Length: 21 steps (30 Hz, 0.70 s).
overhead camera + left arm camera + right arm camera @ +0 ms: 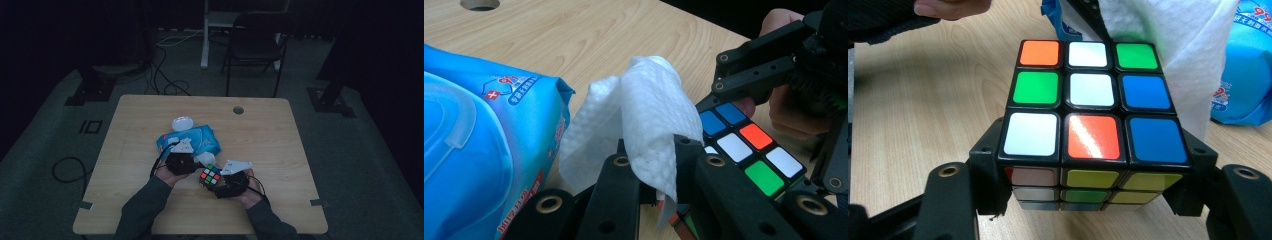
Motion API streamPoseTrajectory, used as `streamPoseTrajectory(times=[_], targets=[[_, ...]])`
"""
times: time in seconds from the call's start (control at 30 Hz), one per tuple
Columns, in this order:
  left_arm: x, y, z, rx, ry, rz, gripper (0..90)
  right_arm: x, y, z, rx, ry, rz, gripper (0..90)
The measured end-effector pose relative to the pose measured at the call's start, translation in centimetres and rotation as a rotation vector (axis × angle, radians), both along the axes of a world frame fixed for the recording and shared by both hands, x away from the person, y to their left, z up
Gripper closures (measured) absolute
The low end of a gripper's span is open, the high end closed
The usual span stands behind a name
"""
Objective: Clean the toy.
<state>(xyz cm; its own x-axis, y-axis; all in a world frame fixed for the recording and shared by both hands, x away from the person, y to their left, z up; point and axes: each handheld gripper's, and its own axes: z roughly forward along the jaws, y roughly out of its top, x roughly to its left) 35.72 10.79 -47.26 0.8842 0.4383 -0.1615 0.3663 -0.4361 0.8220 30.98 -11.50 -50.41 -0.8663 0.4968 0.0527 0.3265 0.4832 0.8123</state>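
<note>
My left tool point(659, 170), clamped on a white wipe point(644, 115), meets the puzzle cube point(1090, 100) that my right tool point(1088, 165) grips by its sides at the centre of its frame. If I rub hard, the cube may twist free. The loose wipe may also snag on the blue wipe pack point(479, 150) at the left.

Blue wipes pack point(484, 150), white cross badge, red script unreadable

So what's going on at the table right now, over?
Left gripper shut on wet wipe. Right gripper clamping Rubik's cube. Wipe touches cube. Wipes pack alongside, not blocking.
</note>
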Motion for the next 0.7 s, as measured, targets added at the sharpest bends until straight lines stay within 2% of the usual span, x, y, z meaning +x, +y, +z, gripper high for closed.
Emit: streamPoseTrajectory(times=[0.5,0.63,0.7], targets=[[-1.2,-0.2,0.8,-0.008,-0.032,-0.029,85.6,0.4,-0.4,-0.1,0.000,0.003,-0.042,34.7],[-1.3,-0.2,0.8,-0.015,-0.033,-0.034,85.6,0.4,-0.5,-0.1,0.000,0.004,-0.048,34.6],[-1.2,0.0,0.6,-0.004,-0.030,-0.025,85.6,0.4,-0.5,-0.1,-0.003,0.004,-0.052,34.6]])
